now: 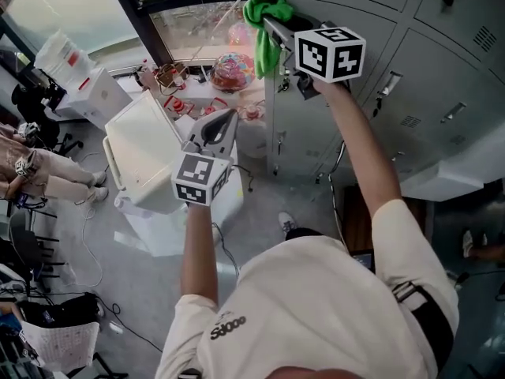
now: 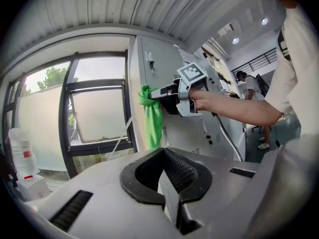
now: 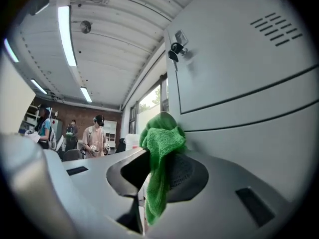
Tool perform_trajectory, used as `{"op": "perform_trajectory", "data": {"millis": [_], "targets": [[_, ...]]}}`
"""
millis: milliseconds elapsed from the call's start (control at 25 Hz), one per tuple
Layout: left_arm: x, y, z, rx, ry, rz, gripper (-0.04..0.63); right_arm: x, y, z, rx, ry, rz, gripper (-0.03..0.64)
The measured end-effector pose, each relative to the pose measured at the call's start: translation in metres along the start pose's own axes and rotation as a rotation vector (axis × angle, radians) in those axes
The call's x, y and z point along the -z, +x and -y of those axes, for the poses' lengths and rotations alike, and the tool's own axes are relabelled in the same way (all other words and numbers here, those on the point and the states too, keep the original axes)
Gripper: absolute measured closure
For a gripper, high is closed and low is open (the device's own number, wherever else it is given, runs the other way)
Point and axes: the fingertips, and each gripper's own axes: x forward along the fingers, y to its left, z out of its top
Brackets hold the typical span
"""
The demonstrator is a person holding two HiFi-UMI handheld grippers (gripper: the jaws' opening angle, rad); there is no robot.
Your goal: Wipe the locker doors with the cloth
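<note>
Raised high, the right gripper (image 1: 274,28) has its fingers (image 3: 185,176) clamped on the green cloth (image 3: 160,151). The cloth hangs at the top corner of the grey lockers (image 1: 418,77), beside an upper door (image 3: 239,59) with a key lock (image 3: 174,48); whether it actually presses the metal cannot quite be made out. The left gripper (image 1: 215,133) is held lower, away from the lockers, its fingers (image 2: 185,171) clenched on nothing. The wiping looks barely begun: with the cloth at the top corner, the doors below and alongside appear left to do.
</note>
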Motion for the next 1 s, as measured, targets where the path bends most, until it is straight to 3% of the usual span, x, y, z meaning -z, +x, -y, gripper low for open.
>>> {"op": "perform_trajectory", "data": {"millis": [160, 360, 1000], "targets": [[0.005, 0.001, -0.001, -0.011, -0.021, -0.003, 0.58, 0.004, 0.003, 0.019, 0.103, -0.006, 0.0, 0.557], [-0.001, 0.012, 0.003, 0.008, -0.034, 0.031, 0.581, 0.008, -0.026, 0.048, 0.167, -0.008, -0.002, 0.557], [-0.034, 0.083, 0.046, 0.181, -0.074, 0.134, 0.58, 0.004, -0.203, 0.181, 0.534, -0.046, 0.018, 0.557]]}}
